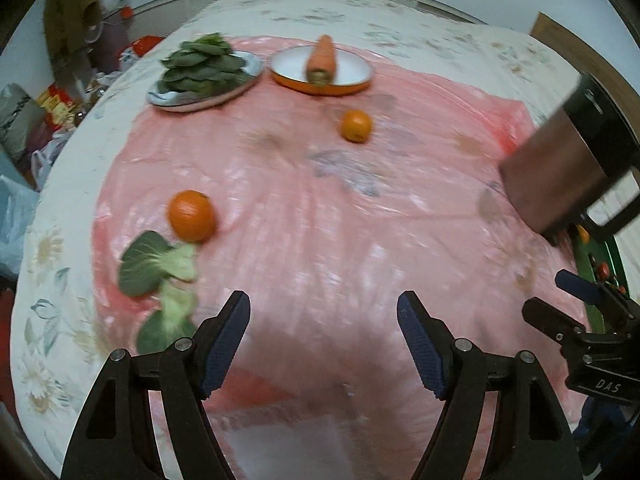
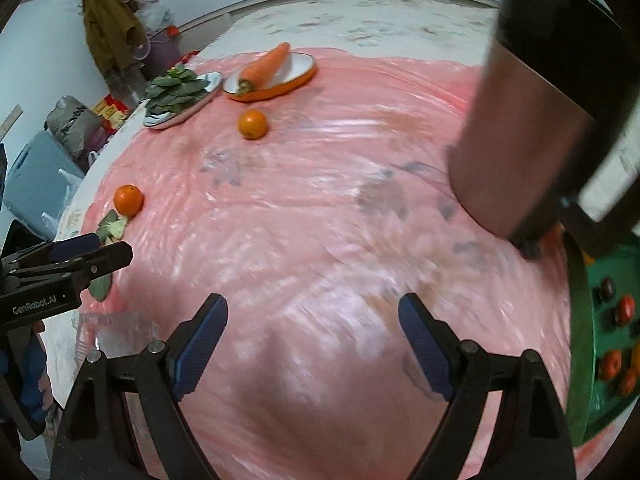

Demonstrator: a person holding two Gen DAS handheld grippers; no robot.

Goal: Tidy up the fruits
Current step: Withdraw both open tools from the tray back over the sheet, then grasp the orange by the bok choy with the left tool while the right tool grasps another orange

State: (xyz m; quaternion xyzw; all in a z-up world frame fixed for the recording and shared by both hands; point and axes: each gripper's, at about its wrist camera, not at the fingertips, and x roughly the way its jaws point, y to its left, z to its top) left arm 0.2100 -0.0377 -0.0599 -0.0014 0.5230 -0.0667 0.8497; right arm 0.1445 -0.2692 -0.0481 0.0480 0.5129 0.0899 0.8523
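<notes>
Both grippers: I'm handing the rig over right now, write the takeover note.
Left gripper: open, empty, above the pink sheet.
Right gripper: open, empty.
Near orange lies loose on the sheet beside a leafy green; far orange lies loose in front of the orange-rimmed plate.
That plate holds a carrot; the grey plate holds leaves.
Done: carrot and leaves plated.
Left: both oranges and the loose green. A green tray at the right edge already holds small fruit.

Left hand-held gripper and right hand-held gripper seemingly both open, empty, angled downward.
</notes>
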